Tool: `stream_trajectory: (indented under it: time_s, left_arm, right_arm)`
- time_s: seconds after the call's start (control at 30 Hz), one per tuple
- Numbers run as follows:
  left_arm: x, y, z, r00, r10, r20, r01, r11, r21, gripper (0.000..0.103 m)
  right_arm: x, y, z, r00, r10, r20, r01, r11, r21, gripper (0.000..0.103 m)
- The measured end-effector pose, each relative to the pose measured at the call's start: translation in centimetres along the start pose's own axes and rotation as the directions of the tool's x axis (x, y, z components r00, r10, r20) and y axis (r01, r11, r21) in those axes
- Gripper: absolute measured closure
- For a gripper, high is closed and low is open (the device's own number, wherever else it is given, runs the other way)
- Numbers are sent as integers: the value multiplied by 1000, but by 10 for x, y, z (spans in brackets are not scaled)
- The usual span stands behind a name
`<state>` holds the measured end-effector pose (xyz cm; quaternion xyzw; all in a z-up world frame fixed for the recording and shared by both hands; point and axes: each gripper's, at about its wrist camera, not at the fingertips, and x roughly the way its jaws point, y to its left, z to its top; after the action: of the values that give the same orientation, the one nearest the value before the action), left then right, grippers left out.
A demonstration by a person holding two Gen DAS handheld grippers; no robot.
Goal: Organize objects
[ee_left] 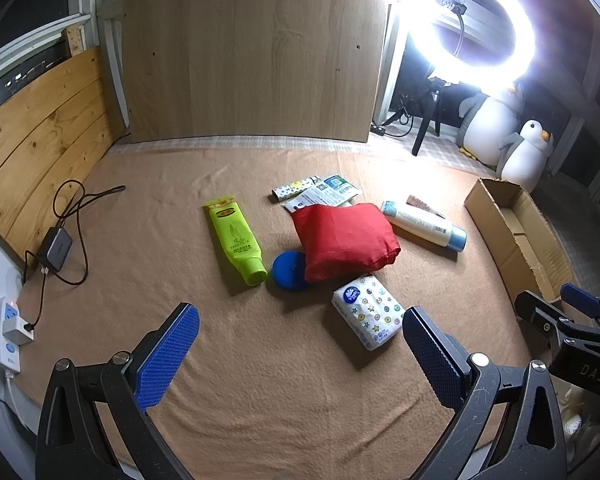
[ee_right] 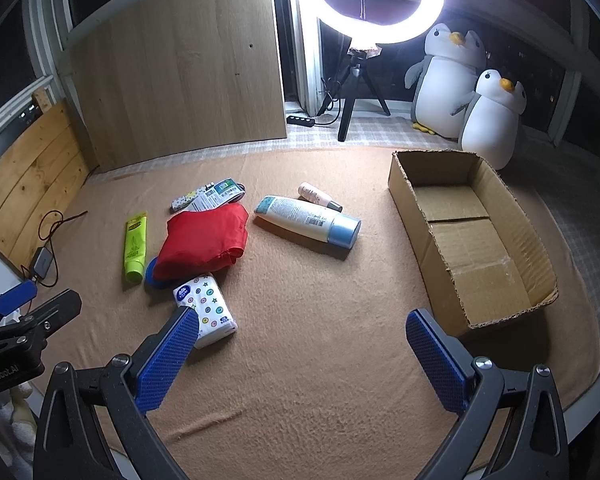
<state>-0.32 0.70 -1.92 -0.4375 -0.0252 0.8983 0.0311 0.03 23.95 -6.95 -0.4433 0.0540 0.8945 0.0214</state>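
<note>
Both the left gripper point(ee_left: 300, 350) and the right gripper point(ee_right: 302, 354) hover spread wide, holding nothing, above the tan blanket point(ee_right: 300, 360). A red pouch point(ee_right: 204, 242), tissue pack point(ee_right: 206, 310) and white lotion bottle point(ee_right: 308, 220) lie mid-blanket; the cardboard box point(ee_right: 540, 248) sits along its right edge.

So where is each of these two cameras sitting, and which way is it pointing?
Left wrist: rides on the left gripper, looking forward over the tan blanket at the red cloth; its open blue fingers show, the right gripper at the edge.
Right wrist: rides on the right gripper, facing the cardboard box; open fingers show, the left gripper at far left.
Shared: tissue pack, white bottle, ring light, penguins.
</note>
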Motion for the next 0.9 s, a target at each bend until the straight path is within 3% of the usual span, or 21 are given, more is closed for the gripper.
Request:
stream_trajectory:
  time_s: [0.9]
  left_arm:
    - [0, -3, -1, 1000, -6, -4, 6, 1000, 8, 0]
  right_arm:
    - [2, -2, -1, 1000, 1, -8, -1, 1000, 7, 1]
